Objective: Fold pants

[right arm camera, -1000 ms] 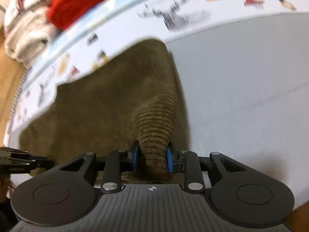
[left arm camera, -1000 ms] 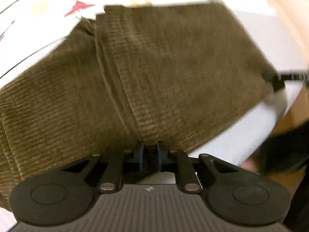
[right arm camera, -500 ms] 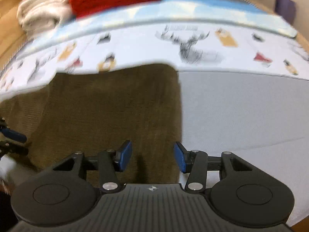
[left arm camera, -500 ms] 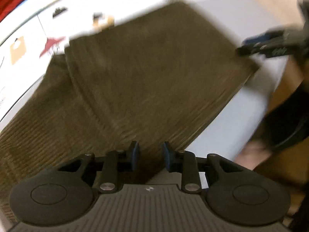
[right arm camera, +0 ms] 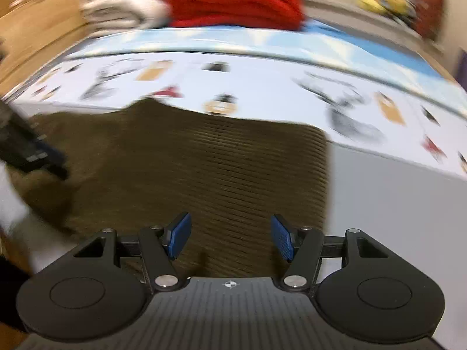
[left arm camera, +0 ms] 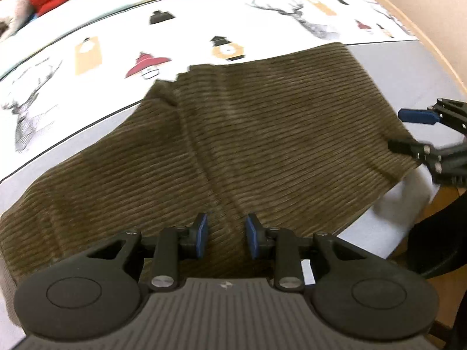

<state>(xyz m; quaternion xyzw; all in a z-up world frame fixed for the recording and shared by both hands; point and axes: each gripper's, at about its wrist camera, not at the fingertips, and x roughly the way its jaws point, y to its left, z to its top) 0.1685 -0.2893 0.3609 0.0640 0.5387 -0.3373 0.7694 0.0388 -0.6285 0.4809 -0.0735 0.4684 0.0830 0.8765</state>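
Pants (left arm camera: pixel 248 134): olive-brown corduroy, lying flat on the grey part of a bed cover (left arm camera: pixel 414 78), folded over so one layer overlaps another. A diagonal fold edge and a raised ridge run from the far bunched corner down toward the left gripper (left arm camera: pixel 226 237). Far edge of the cloth reaches the white printed band (left arm camera: pixel 116 43) with deer, lanterns and red hats.

Left gripper: jaws spread a little, blue pads on either side of the ridge, nothing pinched; it sits over the near edge of the cloth.

Right gripper (right arm camera: pixel 230 239): jaws wide apart, empty, over the near right part of the cloth, whose right edge runs straight just beside it. In the left view it shows at the cloth's right corner (left arm camera: pixel 420 134), pads parted.

Red folded fabric (right arm camera: pixel 233 3) and a white pile (right arm camera: pixel 122 3) lie at the far side, well apart from the pants. Right view is blurred.
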